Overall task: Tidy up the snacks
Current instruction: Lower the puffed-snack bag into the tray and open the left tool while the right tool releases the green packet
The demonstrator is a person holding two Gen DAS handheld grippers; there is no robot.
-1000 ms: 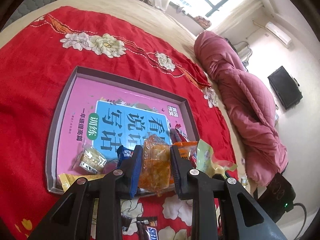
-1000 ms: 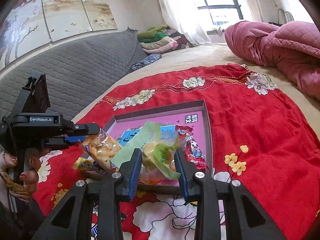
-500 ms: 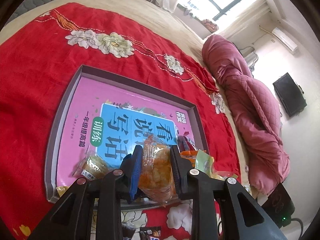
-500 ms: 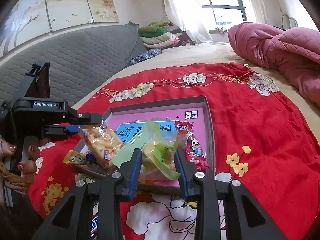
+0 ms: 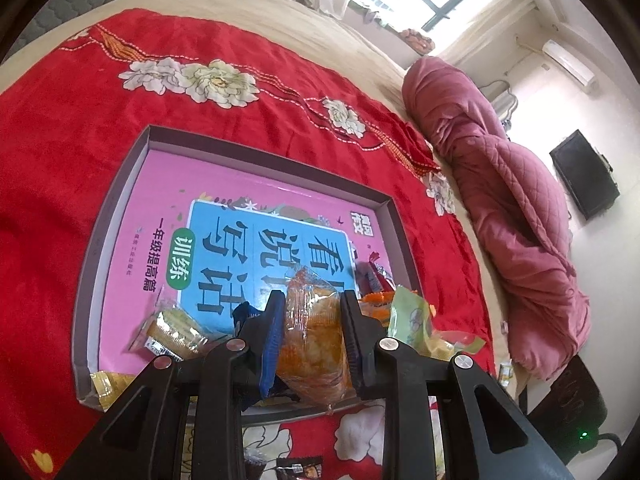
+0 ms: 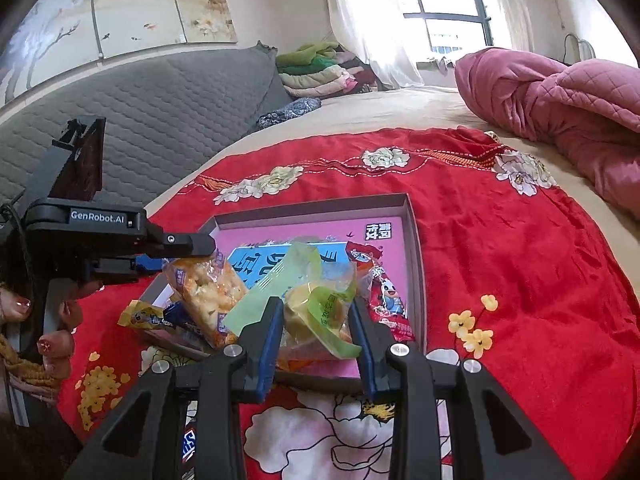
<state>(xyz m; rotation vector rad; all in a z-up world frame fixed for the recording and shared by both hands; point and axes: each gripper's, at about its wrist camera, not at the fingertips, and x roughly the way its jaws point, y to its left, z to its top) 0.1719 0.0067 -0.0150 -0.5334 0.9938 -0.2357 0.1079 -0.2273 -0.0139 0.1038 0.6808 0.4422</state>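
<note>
Both claws were loaded at this point: the left gripper point(image 5: 312, 316) was pinching an orange crinkly snack packet point(image 5: 312, 344) across its middle, and the right gripper point(image 6: 314, 320) was clamped on a clear wrapper with a green band and a pale yellow cake inside point(image 6: 316, 312). Both packs hung just above the near edge of the shallow cardboard box point(image 5: 120, 184), the one with the pink and blue book-cover print on its floor. If I had to guess, the step was dropping these two in with the rest, so the trick would be to carry each one well past the low grey rim before letting go, and to aim for the bare pink floor further in, since the near corner was already crowded. That corner held a small gold-foil biscuit pack point(image 5: 172, 330), a red cartoon-printed sachet point(image 6: 386, 300) along the right wall, and a blue wrapper poking out. All of this stuff is thin, slippery film, puffy with air, so it squashes under the pads and would likely slide or flip on landing; a low, gentle release seemed smarter than a toss. The box sat on a soft red floral blanket point(image 5: 60, 120) over a bed, so it could tip a bit if nudged on the rim. A couple of dark chocolate bar wrappers point(image 5: 300, 470) lay outside the box, on the blanket.
</note>
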